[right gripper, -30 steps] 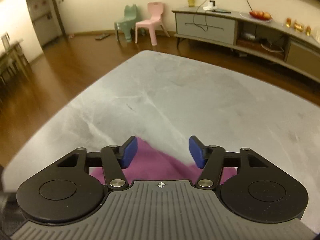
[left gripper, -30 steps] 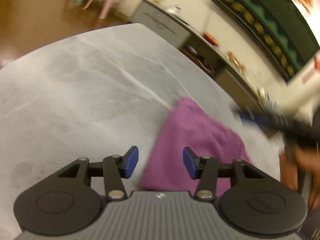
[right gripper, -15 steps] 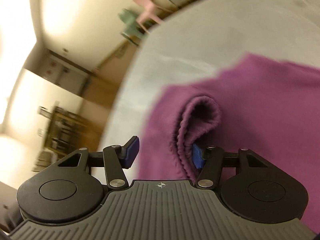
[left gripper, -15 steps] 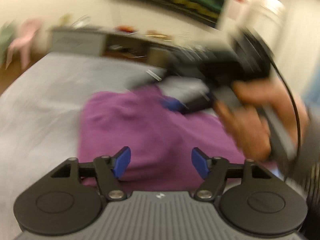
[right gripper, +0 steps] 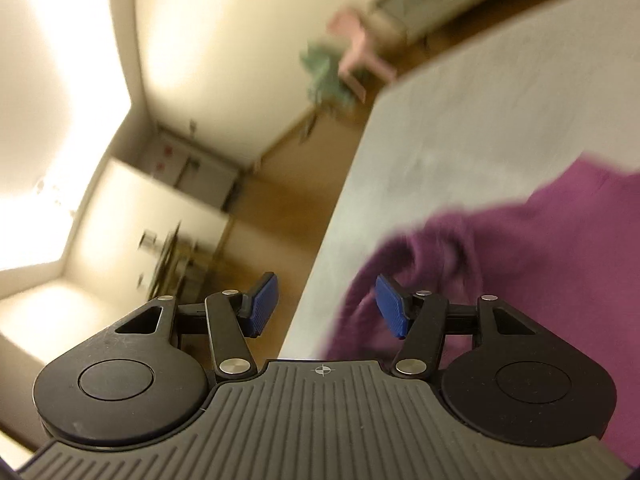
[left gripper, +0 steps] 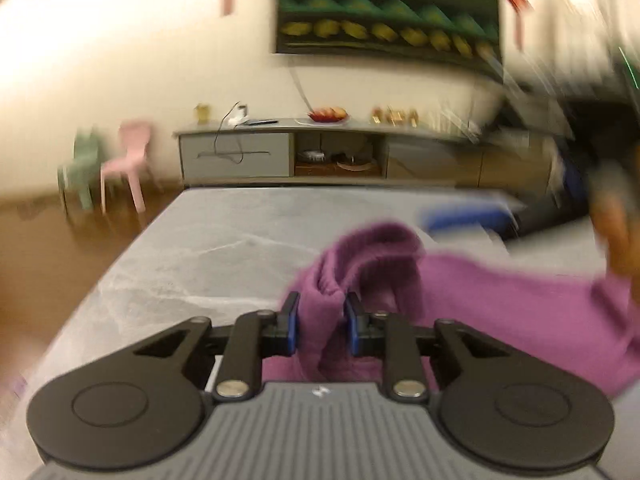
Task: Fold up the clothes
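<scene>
Left wrist view: left tool with jaws closing on a raised fold of purple garment, pads pressing the cloth; garment spread on grey table; right tool blurred beyond. Right wrist view: right tool released, jaws apart, nothing between; purple garment bunched beside the right pad, near the table edge.
</scene>
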